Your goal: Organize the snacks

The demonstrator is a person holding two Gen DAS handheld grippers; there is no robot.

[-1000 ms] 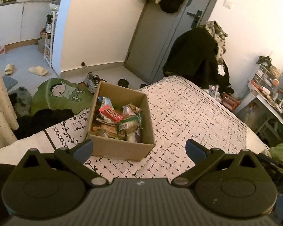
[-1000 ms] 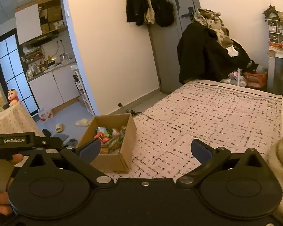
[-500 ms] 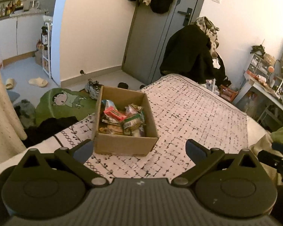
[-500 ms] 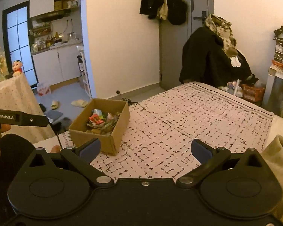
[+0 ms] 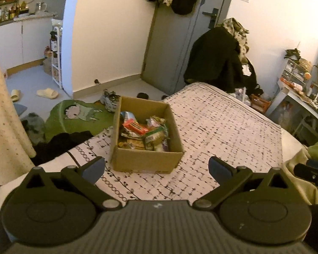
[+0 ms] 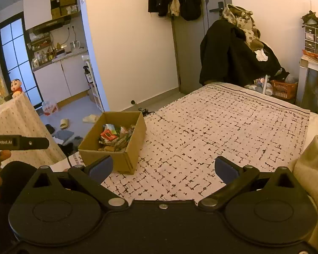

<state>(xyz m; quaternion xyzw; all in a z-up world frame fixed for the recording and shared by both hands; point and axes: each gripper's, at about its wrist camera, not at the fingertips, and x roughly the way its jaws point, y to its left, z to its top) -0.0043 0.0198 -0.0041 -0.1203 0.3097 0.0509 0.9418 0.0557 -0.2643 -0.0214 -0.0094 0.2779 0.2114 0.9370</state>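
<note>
An open cardboard box (image 5: 146, 158) stands on the patterned bedspread (image 5: 222, 131), filled with mixed snack packets (image 5: 142, 131), a red one on top. My left gripper (image 5: 156, 169) hovers just short of the box's near wall, open, nothing between its fingers. In the right wrist view the same box (image 6: 116, 158) lies to the left and the snack packets (image 6: 114, 137) show inside. My right gripper (image 6: 163, 168) hangs open over the bedspread (image 6: 212, 131), to the right of the box. The left gripper's body (image 6: 19, 142) and a hand show at the left edge.
A chair piled with dark clothes (image 5: 218, 59) stands past the bed's far end by the grey door (image 5: 171, 42). A green cartoon rug (image 5: 74, 116), shoes and slippers lie on the floor left of the bed. A cluttered desk (image 5: 303, 93) is at right. A pale blanket (image 6: 311, 165) lies at right.
Both views have shifted slightly; the box now sits more centred ahead of the left gripper. Both grippers stay open and hold nothing.
</note>
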